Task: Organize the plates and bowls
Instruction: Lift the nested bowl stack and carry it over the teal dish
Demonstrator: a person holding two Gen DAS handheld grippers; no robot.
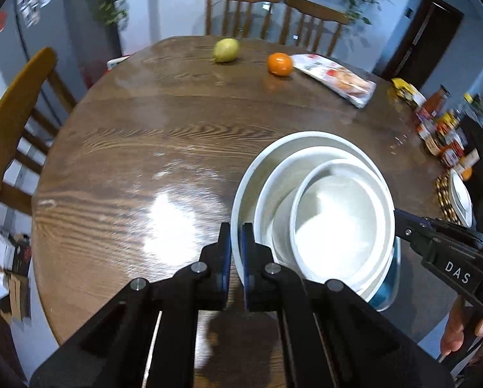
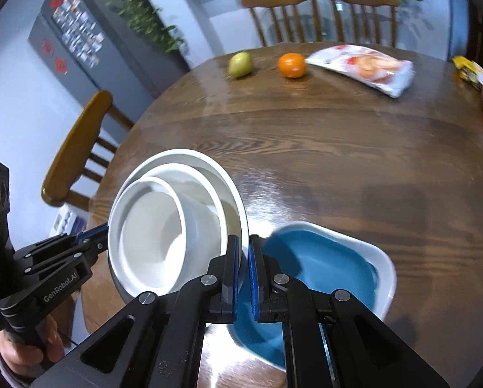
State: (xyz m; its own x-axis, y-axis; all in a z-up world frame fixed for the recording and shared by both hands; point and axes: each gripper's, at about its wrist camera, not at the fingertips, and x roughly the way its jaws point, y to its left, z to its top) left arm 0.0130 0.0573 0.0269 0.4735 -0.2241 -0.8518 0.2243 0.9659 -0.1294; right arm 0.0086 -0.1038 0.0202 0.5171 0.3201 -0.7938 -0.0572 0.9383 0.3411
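Fingers of left gripper [image 1: 236, 252] and right gripper [image 2: 244, 268] pinch opposite rims of white bowl stack [image 1: 322, 213] above blue dish [image 2: 322, 265].

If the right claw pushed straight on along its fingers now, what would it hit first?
Probably the blue dish right beyond the right claw, which grips the white plate's rim; depth is unclear.
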